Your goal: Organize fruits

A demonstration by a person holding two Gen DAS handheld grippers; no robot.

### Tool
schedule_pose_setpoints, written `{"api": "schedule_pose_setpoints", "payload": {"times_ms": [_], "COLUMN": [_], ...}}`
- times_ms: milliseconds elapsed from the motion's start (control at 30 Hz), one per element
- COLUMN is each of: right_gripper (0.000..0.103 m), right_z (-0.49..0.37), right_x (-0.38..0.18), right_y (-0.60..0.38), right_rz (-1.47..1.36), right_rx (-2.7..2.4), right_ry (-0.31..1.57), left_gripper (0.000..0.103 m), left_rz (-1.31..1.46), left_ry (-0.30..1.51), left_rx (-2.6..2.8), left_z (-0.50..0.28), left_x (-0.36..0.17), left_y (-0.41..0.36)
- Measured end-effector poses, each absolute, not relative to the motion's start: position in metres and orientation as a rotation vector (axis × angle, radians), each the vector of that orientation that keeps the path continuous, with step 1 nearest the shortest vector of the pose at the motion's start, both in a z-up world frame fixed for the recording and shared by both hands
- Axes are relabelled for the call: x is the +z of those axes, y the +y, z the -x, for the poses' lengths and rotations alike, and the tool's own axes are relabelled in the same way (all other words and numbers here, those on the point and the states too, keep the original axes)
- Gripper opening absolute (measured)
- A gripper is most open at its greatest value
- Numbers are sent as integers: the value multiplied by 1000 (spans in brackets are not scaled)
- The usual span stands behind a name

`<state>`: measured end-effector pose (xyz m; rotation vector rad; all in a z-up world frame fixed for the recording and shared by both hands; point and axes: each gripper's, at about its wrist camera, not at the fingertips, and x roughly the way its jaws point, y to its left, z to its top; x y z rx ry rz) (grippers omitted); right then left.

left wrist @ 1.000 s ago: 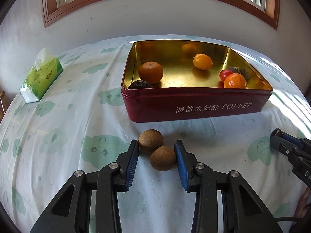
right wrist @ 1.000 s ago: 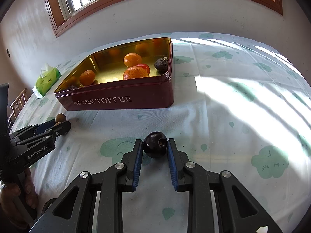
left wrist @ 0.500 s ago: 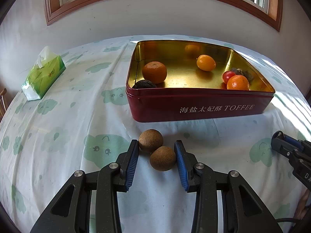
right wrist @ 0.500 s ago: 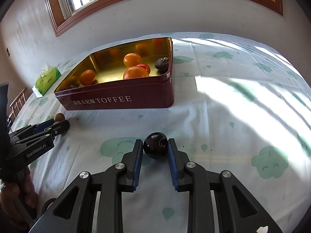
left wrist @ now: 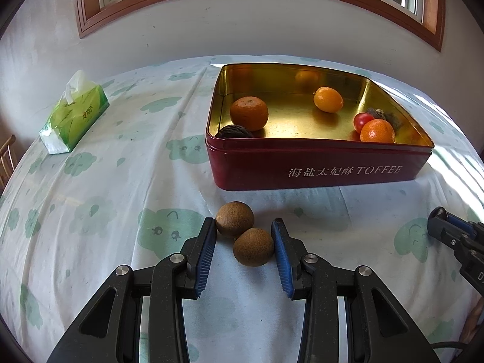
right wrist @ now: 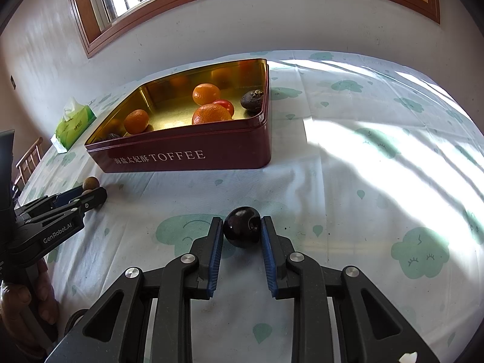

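Note:
Two brown round fruits lie touching on the tablecloth; the near one (left wrist: 253,246) sits between the open jaws of my left gripper (left wrist: 243,230), the far one (left wrist: 235,219) touches the left fingertip. My right gripper (right wrist: 242,227) is shut on a dark purple fruit (right wrist: 242,226) resting on the cloth. A red toffee tin (left wrist: 317,163) with a gold inside stands behind, also in the right wrist view (right wrist: 187,157). It holds oranges (left wrist: 249,113), a small tomato (left wrist: 362,121) and dark fruits (right wrist: 252,100).
A green tissue pack (left wrist: 74,115) lies at the far left of the table. A wall and window run behind the table. The right gripper's tip (left wrist: 447,230) shows at the right edge of the left wrist view. A wooden chair (right wrist: 28,160) stands at the left.
The left gripper has shifted slightly left around the brown fruits. The right gripper stays closed on the dark fruit, almost unmoved.

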<state>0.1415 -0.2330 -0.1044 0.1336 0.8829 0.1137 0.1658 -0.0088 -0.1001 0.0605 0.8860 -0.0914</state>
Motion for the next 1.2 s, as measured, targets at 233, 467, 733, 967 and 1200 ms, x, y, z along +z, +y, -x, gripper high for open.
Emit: {"api": "schedule_pose_setpoints", "payload": {"times_ms": [233,467,733,967,1200], "right_gripper": [24,24,24,24,24], "right_z": [-141,-141,-141,-141,-141], "right_x": [-104,-104,-104,-104,-104], "right_y": [-233,-233,-233,-233,-233], "right_rz": [-134,-134,-134,-134,-134], "right_rx": [114,114,114,114,114], "right_ry": [883,883,883,883,883], "left_gripper": [39,39,39,39,39], "left_rz": [-68,-74,-76,-75,-73], "left_ry": [875,865,865,871,874], "left_rx": [-76,-62,-59,-58,-59], "left_z": [-164,-162,-162,-163,-164], "left_x": [-99,-98,-98,-98,-99], "left_y": [-9,-10,-10,-11,-10]}}
